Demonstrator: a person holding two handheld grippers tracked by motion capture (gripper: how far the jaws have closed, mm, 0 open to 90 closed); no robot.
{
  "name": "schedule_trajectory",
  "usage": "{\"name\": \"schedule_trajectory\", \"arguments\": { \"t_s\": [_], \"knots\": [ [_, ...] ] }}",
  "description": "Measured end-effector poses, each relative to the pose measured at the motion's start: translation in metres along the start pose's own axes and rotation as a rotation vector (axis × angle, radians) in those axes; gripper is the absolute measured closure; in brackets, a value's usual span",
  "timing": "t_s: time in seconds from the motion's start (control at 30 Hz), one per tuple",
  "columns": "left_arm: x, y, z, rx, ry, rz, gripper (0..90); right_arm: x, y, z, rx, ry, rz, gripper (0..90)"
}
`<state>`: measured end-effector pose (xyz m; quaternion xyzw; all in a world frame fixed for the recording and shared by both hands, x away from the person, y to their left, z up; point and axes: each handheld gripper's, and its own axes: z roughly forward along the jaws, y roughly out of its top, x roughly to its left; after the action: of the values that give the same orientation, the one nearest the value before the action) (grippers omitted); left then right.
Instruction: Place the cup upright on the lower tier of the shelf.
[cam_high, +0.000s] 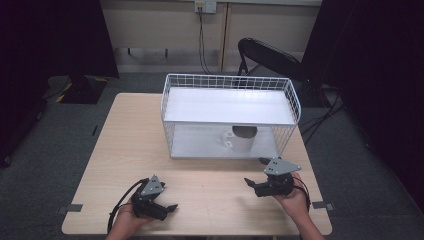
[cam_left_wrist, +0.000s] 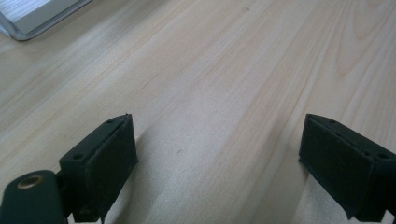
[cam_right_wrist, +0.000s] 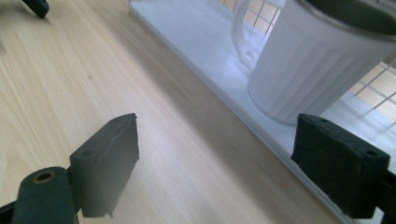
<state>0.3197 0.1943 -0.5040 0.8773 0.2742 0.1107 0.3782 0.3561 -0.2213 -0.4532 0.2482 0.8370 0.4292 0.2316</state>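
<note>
Mug (cam_high: 243, 138) on rack's lower shelf (cam_high: 200, 145), right hand-held gripper (cam_high: 258, 175) nearby, jaws apart

A: What lies ahead of the right tool (cam_right_wrist: 215, 158)?

B: A white ribbed mug (cam_right_wrist: 308, 70), upright on the white lower shelf (cam_right_wrist: 205, 37) of a wire rack, handle turned left.

A: And the jaws?

B: Spread wide, nothing between them, low over the wooden table (cam_right_wrist: 84, 79). The mug is near the right one, apart from it.
</note>
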Motion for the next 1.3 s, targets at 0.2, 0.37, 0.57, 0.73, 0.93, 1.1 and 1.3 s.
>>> {"name": "schedule_trajectory", "arguments": {
  "t_s": [0.2,0.37,0.57,0.73,0.93,1.1,1.3],
  "knots": [
    [0.000,0.000,0.000,0.000,0.000,0.000,10.5,-0.001,-0.013,-0.002,0.025,0.006,0.010,13.5],
    [0.000,0.000,0.000,0.000,0.000,0.000,10.5,-0.003,-0.021,-0.005,0.030,0.012,0.026,13.5],
    [0.000,0.000,0.000,0.000,0.000,0.000,10.5,-0.005,-0.030,-0.008,0.042,0.015,0.039,13.5],
    [0.000,0.000,0.000,0.000,0.000,0.000,10.5,-0.007,-0.038,-0.010,0.054,0.013,0.053,13.5],
    [0.000,0.000,0.000,0.000,0.000,0.000,10.5,-0.010,-0.045,-0.012,0.061,0.011,0.063,13.6],
    [0.000,0.000,0.000,0.000,0.000,0.000,10.5,-0.011,-0.050,-0.013,0.069,0.008,0.070,13.6],
    [0.000,0.000,0.000,0.000,0.000,0.000,10.5,-0.014,-0.056,-0.015,0.076,0.006,0.080,13.6]
  ]
}}
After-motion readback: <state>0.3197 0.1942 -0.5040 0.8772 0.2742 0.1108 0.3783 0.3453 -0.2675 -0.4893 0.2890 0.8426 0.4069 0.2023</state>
